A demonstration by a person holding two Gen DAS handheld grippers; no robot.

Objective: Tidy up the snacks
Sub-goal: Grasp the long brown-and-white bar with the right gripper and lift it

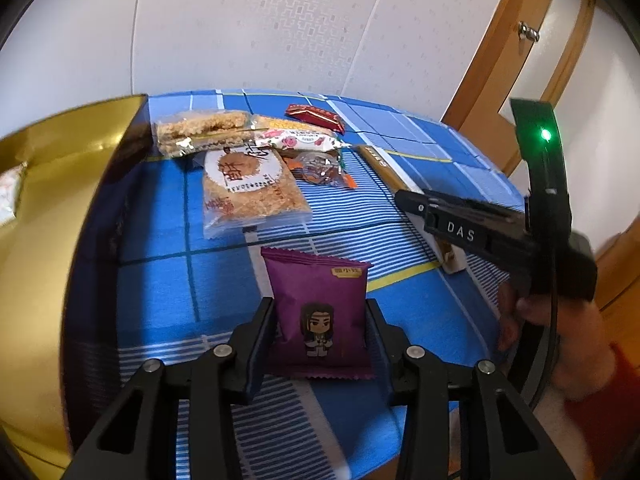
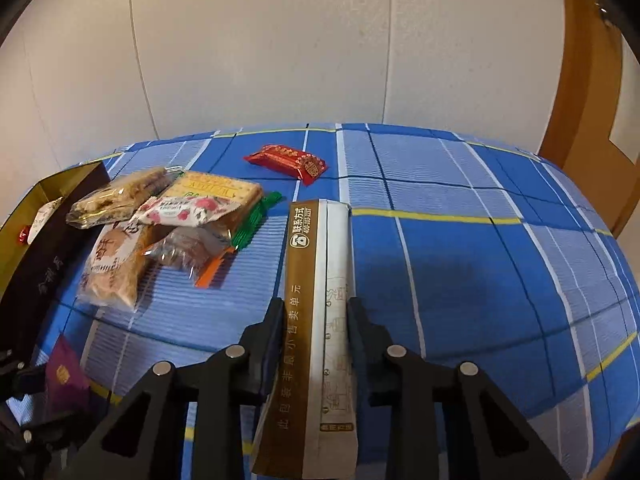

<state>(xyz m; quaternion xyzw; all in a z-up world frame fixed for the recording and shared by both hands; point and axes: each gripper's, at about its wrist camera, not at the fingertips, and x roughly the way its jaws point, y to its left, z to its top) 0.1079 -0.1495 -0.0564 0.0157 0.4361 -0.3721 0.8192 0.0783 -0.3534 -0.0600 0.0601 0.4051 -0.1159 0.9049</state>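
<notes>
Purple snack packet (image 1: 320, 312) sits on the blue checked cloth (image 1: 160, 292), clenched between the left hand-held gripper (image 1: 320, 336) pads. The right hand-held gripper (image 2: 314, 344) grasps a long gold sachet (image 2: 316, 320). Only a few pieces lie inside the gold box (image 1: 44, 216); the heap of snacks (image 1: 248, 168) and a red candy (image 2: 288, 162) remain outside, so most sorting is left.

Both grippers matte black plastic: left gripper (image 1: 320, 332), right gripper (image 2: 314, 328). Angular fingers, round silver screws behind fingertips. Right one's side reads "DAS", green light and black cable rearward. Red sleeve (image 1: 608, 384).
</notes>
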